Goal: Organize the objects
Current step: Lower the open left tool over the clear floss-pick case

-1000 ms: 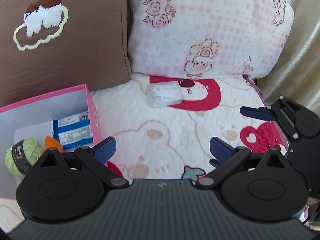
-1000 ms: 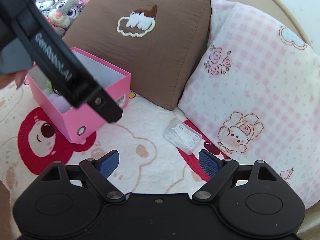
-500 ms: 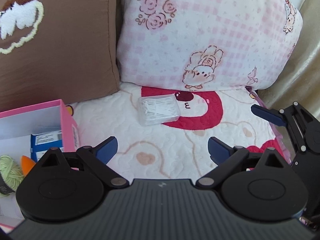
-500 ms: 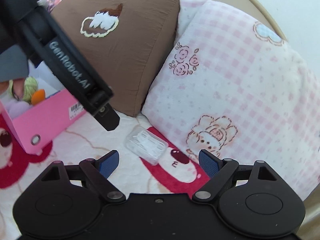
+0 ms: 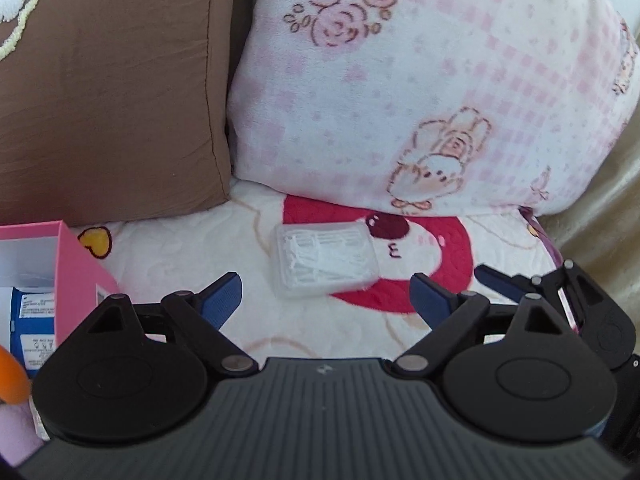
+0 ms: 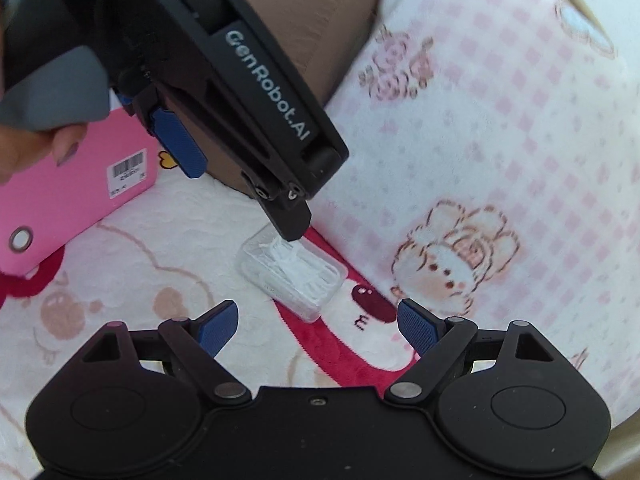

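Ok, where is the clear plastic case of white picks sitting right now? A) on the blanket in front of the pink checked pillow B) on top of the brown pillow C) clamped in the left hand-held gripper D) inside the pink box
A: the clear plastic case lies on the blanket below the pink checked pillow, outside the pink box, with both hand-held grippers open and off it.

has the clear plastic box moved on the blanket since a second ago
No. The clear plastic box lies at the same spot beside the red bear's dark nose on the blanket; only the cameras have closed in on it.
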### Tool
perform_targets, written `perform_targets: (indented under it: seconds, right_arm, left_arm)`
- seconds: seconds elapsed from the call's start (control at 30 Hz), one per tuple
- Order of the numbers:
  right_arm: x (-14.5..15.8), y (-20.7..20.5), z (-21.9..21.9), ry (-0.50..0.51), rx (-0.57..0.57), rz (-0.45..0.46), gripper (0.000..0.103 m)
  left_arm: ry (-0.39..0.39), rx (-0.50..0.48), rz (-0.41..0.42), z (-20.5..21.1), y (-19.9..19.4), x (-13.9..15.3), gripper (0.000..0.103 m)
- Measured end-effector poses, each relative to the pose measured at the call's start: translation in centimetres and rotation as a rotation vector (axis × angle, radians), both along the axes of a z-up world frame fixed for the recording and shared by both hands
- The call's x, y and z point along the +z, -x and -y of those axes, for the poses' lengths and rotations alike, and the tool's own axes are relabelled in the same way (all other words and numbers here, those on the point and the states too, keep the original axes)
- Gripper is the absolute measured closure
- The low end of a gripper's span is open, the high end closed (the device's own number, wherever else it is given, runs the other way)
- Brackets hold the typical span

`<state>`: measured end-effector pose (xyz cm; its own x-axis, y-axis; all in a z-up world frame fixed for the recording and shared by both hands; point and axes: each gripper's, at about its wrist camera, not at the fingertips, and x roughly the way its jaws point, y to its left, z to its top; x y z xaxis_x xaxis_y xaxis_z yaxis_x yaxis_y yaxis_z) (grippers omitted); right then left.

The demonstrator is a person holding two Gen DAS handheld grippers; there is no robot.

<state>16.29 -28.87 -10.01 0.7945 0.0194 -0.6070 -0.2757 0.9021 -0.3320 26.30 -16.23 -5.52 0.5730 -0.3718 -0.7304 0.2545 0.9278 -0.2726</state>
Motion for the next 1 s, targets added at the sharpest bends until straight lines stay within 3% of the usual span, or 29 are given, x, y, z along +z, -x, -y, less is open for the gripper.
perform_targets:
  seconds: [0.1,0.17,0.47,0.57,0.7,0.9,1.0]
  right_arm:
    - [-0.2,-2.2,0.9,-0.166,-0.044,-0.139,0.015]
    - [-0.7,-2.7,1.2,-0.217,-0.061,-0.161,0.015]
    - [-2.9,-5.3,1.2,-0.237,-0.090,-0.205,0.014]
    - [-3.8,-6.2,1.4,-0.235,-0.107,-0.216,0.014]
    - [-4.7,-7.4,1.5,-0.225,-0.096,-0.207,0.016]
    - [-5.0,-8.1,2.7,-0.263,-0.051,-0.216,0.030]
    - [-4.8,-7.6,2.8,-0.274,-0.041,-0.220,0.030]
  left_arm:
    - [0.026,0.021,-0.034,0.0,-1.6,-1.3,0.013]
    - [0.037,0.037,-0.050,0.1,-2.4,-2.2,0.015]
    - [0.087,0.086,-0.099,0.1,-4.6,-4.8,0.017]
    - [0.116,0.102,-0.123,-0.1,-5.2,-5.3,0.024]
    - [0.186,0.103,-0.182,-0.5,-6.0,-6.3,0.041]
    - [0.225,0.073,-0.222,-0.5,-6.0,-6.9,0.048]
    - [0.220,0.053,-0.229,0.0,-5.5,-7.0,0.049]
